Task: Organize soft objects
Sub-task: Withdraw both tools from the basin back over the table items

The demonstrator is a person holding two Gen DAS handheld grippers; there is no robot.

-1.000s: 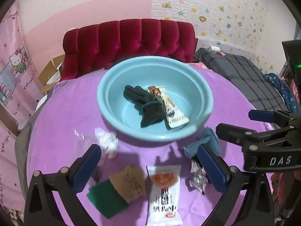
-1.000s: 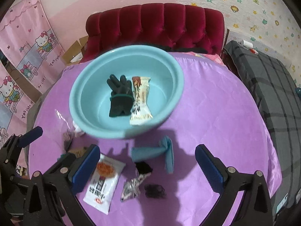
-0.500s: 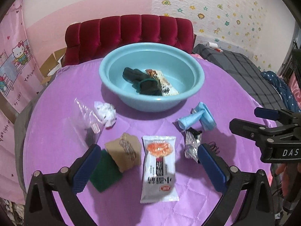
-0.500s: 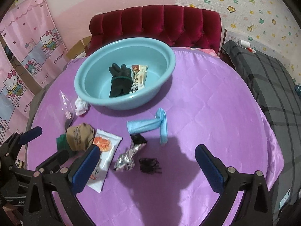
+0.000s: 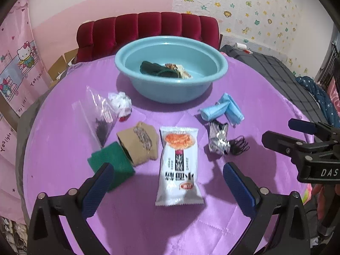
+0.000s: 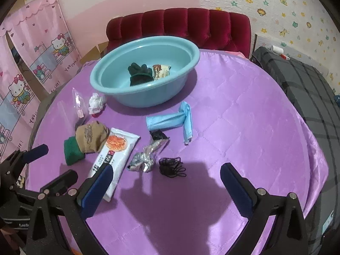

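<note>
A teal basin (image 5: pixel 148 89) (image 6: pixel 106 89) at the back of the purple table holds a dark glove (image 5: pixel 157 71) (image 6: pixel 139 74) and a snack packet (image 6: pixel 161 71). In front lie a blue face mask (image 5: pixel 223 109) (image 6: pixel 170 121), a tan sock (image 5: pixel 140 144) (image 6: pixel 91 136) on a green cloth (image 5: pixel 110 163) (image 6: pixel 72 150), a white snack bag (image 5: pixel 178 165) (image 6: pixel 116 153), a foil wrapper (image 5: pixel 217 140) (image 6: pixel 148 157), black hair ties (image 5: pixel 239 146) (image 6: pixel 172 166), a crumpled tissue (image 5: pixel 120 104) (image 6: pixel 96 102) and a clear bag (image 5: pixel 99 116). My left gripper (image 5: pixel 170 189) is open and empty above the snack bag. My right gripper (image 6: pixel 166 190) is open and empty near the hair ties.
A red tufted sofa (image 5: pixel 148 29) (image 6: pixel 180 27) stands behind the table. A grey plaid bed (image 6: pixel 308 80) is to the right. Pink Hello Kitty curtains (image 6: pixel 31 53) hang on the left. The right gripper shows at the right edge of the left wrist view (image 5: pixel 297 140).
Both grippers have pulled back and up from the basin toward the table's front. The basin looks smaller and farther; the loose items in front have come fully into view.
</note>
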